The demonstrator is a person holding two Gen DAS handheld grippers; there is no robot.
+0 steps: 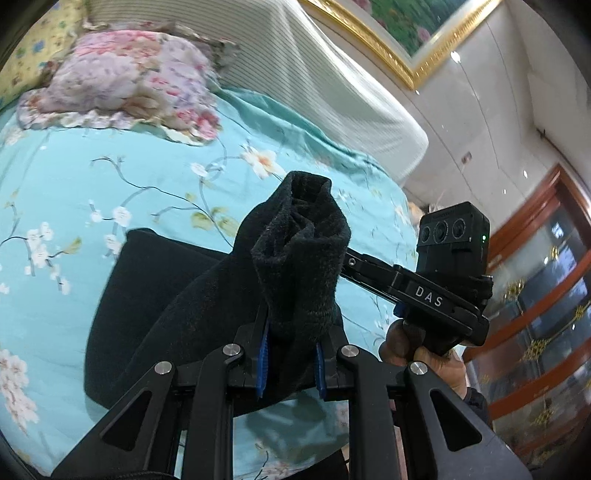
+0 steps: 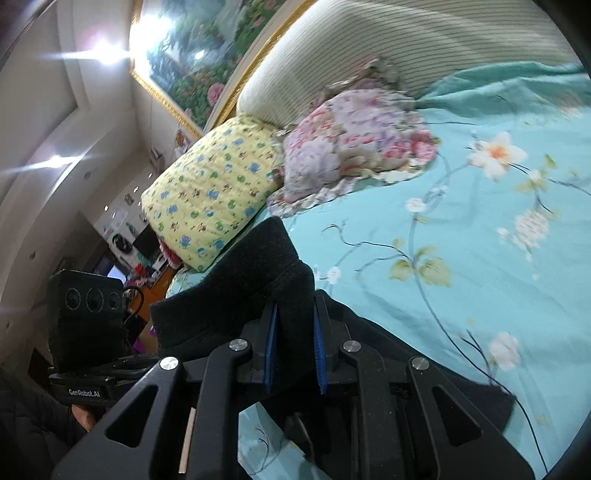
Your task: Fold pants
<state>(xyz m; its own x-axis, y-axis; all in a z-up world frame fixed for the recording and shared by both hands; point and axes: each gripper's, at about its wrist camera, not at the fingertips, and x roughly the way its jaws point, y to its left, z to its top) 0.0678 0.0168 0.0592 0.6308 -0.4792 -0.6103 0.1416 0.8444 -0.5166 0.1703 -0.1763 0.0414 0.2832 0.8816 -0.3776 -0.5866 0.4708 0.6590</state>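
Left wrist view. One pair of black pants [image 1: 207, 295], fleecy and thick, lifted at one end above the bed sheet [image 1: 110, 177] and trailing down onto it in a broad dark slab. Left gripper [image 1: 291, 354] clamped on a bunched, rolled edge of the pants, the fabric wedged between two blue ribbed pads [image 1: 263, 360] and rising past them in a soft tube. Beyond the pants, toward the sheet's right edge, the right gripper [image 1: 373, 269], black and hard-edged, carried by a hand [image 1: 417, 350]; its fingertips buried behind the cloth. One turquoise sheet printed with white blossoms, smooth, wide open to the left of the pants. At its far end, one pink floral pillow [image 1: 122, 85], one yellow pillow [image 1: 40, 51] at the corner, one ribbed cream headboard [image 1: 303, 74]. One gilt-framed painting [image 1: 406, 29] above.

Right wrist view. Same pants [image 2: 236, 295], one stiff flap raised off the sheet [image 2: 480, 240], the rest draped low and right. Right gripper [image 2: 295, 350] closed on that flap, cloth filling the gap between both blue pads. Left of the pants, off the sheet's edge, the left gripper's housing [image 2: 86, 325] and a dark sleeve [image 2: 29, 435]. Two pillows again at the sheet's far end: yellow [image 2: 210, 192], quilted; pink floral [image 2: 354, 144], frilled. Much bare sheet to the right.
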